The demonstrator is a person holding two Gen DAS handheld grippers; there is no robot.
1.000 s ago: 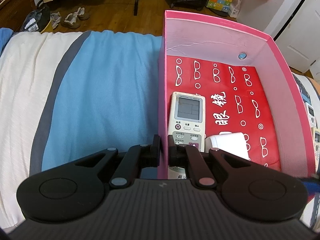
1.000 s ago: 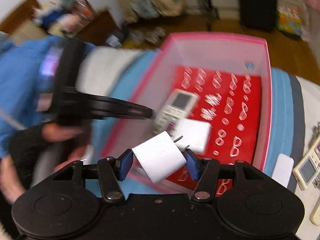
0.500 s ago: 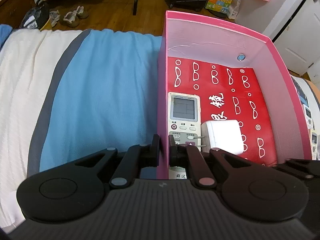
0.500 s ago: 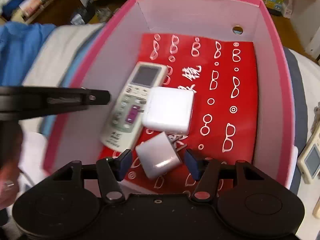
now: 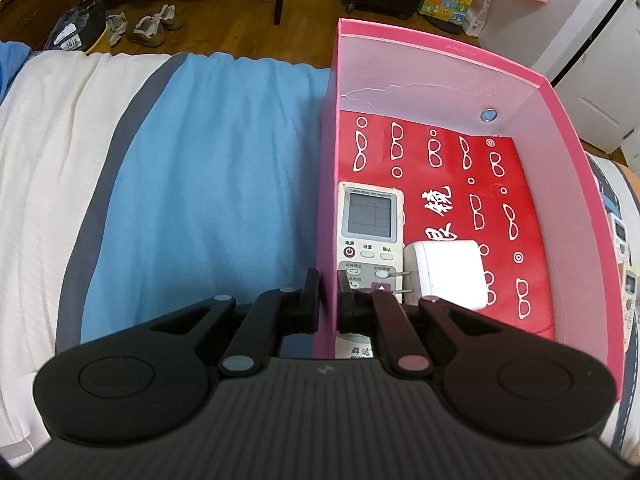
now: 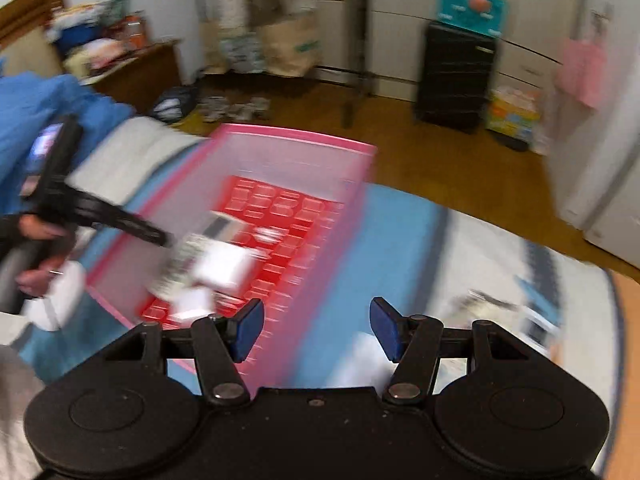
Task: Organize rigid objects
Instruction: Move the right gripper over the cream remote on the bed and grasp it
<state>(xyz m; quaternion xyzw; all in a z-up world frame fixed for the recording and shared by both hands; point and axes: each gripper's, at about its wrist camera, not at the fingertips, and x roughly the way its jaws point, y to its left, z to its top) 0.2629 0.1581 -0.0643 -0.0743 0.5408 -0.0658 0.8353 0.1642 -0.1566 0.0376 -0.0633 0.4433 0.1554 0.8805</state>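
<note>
Two claws at work: the left claw [image 5: 329,294] clamps the pink cardboard box's [image 5: 326,200] side wall, while the right claw [image 6: 316,330] hangs open and empty.

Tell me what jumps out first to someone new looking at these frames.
The bright pink box on the blue-striped bedding, its red lining printed with glasses, holding a remote and a white charger. The left gripper pinches the box's near-left wall. The right gripper hangs open and empty.
</note>
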